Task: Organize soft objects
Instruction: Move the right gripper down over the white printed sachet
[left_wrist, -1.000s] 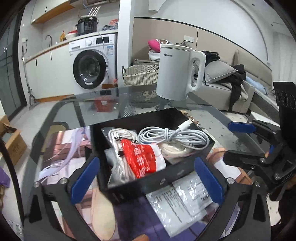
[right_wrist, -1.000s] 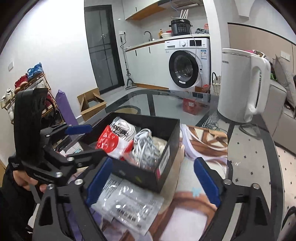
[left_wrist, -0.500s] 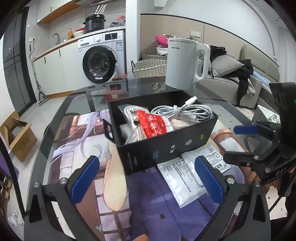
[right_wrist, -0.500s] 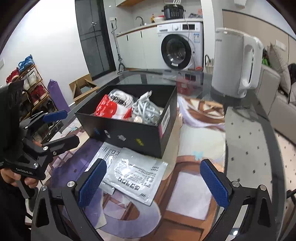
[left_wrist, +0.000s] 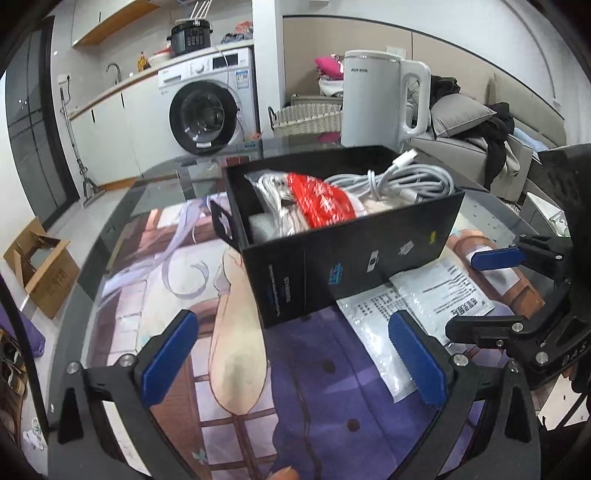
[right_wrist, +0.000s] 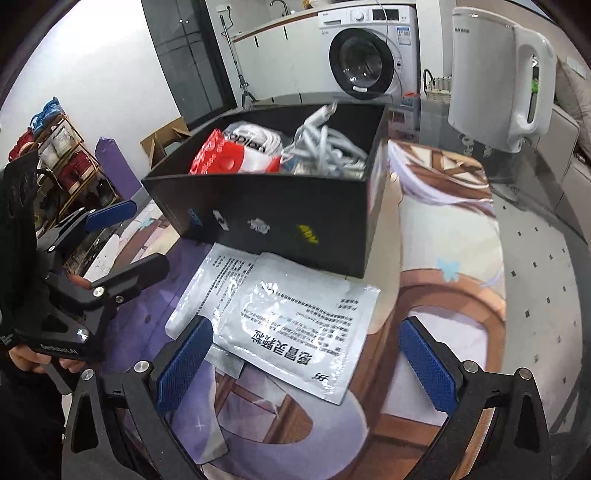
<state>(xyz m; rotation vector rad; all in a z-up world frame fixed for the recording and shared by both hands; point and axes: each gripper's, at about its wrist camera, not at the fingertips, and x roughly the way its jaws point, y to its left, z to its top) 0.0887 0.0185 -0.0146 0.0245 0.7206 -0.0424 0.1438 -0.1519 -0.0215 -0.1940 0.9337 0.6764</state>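
Left wrist view has the left gripper hanging above the printed mat with its fingers spread wide and empty, the black box just ahead holding a coiled white cable and a red-and-white packet. Right gripper is wide open too, gripping nothing, over two foil sachets lying flat on the table against the box's near side

Room: white walls, pale tiled floor. Washing machine under a white counter with tap; wooden shelf above. Dark glass door. Grey sofa with cushion. Wicker basket. Shoe rack. Open cardboard box on floor.
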